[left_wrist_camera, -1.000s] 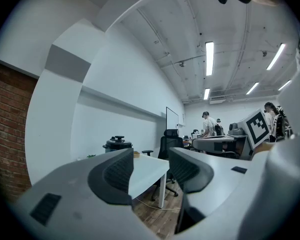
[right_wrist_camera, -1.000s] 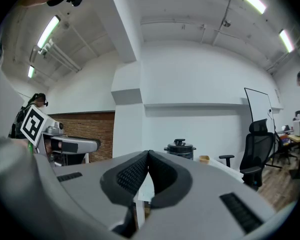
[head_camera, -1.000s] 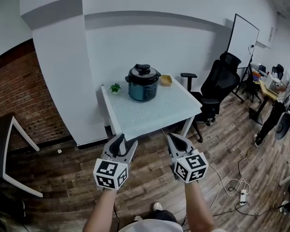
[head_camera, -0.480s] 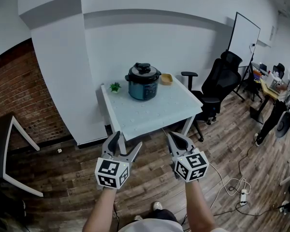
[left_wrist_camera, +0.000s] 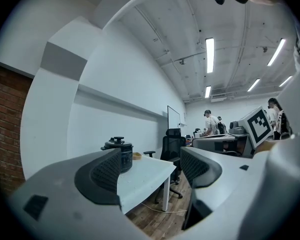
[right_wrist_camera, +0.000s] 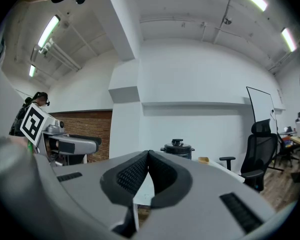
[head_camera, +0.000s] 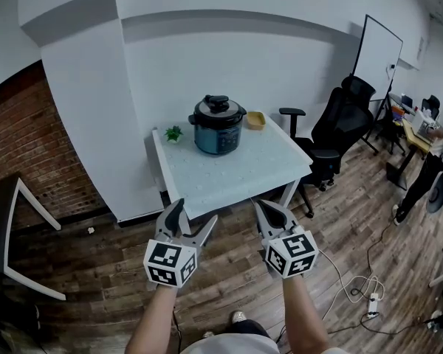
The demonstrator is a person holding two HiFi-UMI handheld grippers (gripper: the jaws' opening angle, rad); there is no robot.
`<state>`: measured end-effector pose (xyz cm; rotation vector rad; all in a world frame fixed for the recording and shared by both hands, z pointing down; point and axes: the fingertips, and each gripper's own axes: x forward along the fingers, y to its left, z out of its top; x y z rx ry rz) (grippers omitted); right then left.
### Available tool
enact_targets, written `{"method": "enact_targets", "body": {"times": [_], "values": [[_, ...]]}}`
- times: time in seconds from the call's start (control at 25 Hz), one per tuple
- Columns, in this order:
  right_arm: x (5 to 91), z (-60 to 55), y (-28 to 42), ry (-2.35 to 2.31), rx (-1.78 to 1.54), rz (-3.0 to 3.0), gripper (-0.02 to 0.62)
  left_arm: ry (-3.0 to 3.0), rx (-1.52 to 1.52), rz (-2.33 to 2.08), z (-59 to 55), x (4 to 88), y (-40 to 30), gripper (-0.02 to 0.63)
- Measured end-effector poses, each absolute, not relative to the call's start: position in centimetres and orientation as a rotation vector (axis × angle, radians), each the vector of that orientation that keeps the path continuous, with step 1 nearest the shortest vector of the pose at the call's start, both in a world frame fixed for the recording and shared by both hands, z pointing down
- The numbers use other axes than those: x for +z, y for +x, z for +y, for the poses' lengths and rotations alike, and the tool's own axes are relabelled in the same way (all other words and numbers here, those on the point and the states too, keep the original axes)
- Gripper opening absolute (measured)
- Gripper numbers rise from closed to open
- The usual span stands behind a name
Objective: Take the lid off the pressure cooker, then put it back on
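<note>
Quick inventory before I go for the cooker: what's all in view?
Round dark-blue pressure cooker: one, blue, back of table; black lid on.
White rectangular table: one, white, against wall.
Small potted plant: one, green, left of cooker.
Small bowl: one, yellow, right of cooker.
Swivel office chair: one, black, right of table.
Whiteboard: one, white, far right.
Left gripper: one, grey, short of table; jaws just opened, empty.
Right gripper: one, grey, alongside; jaws shut, empty.

Grey-shelled left gripper [head_camera: 195,215] and right gripper [head_camera: 263,207]; black ribbed pads [left_wrist_camera: 106,173]; each bore a black-and-white marker cube [head_camera: 168,262]; the shirt [head_camera: 225,345] was white.
</note>
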<state>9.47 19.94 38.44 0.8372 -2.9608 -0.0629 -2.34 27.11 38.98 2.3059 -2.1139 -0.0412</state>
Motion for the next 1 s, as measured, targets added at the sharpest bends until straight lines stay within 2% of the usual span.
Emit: {"method": "enact_targets", "body": {"times": [0.56, 1.0], "values": [[38.4, 8.1, 8.9, 0.771, -0.14, -2.955, 0.002, 2.214, -0.008, -2.211, 16.1, 38.5, -2.9, 0.337], [38.9, -0.9, 4.5, 0.784, -0.135, -2.956, 0.002, 2.152, 0.013, -2.246, 8.3, 39.8, -9.5, 0.337]]}}
